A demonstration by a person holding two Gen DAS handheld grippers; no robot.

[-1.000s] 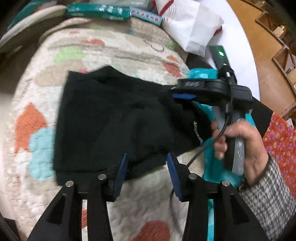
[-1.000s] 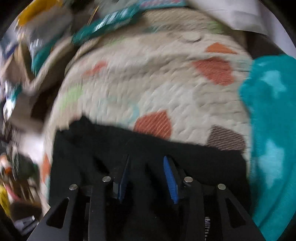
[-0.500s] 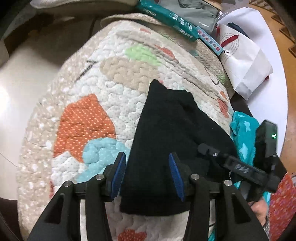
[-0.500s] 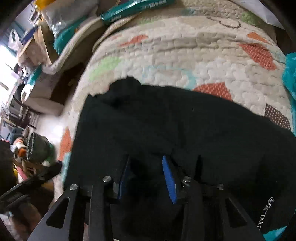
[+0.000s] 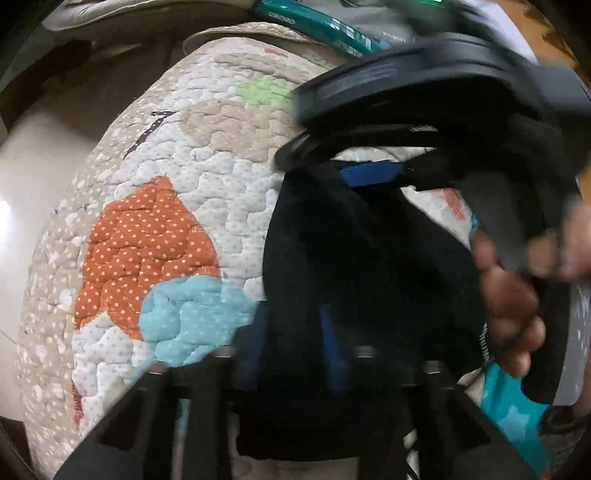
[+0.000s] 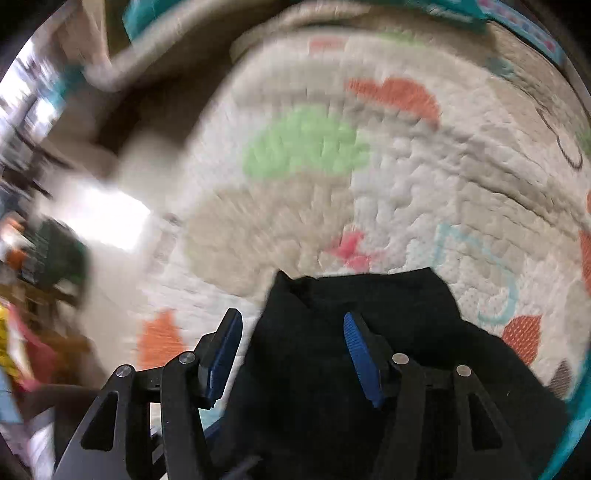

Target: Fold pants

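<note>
The black pants (image 5: 354,266) lie folded into a compact pile on a quilted patchwork cover (image 5: 155,229). My left gripper (image 5: 295,343) is open, low over the near edge of the pile, and blurred. The right gripper shows in the left wrist view (image 5: 373,173), held by a hand above the far side of the pants. In the right wrist view my right gripper (image 6: 291,354) is open, its blue pads straddling the left part of the black pants (image 6: 369,332) without gripping them.
A turquoise cloth (image 5: 513,417) lies at the right of the pants. A teal package (image 5: 317,22) lies at the far edge of the cover. The floor (image 5: 44,155) drops away on the left. The right wrist view is motion-blurred.
Both grippers moved quickly. The right gripper swung up and across the left wrist view, over the far side of the pants. Its jaws opened wider. The pants stayed in place.
</note>
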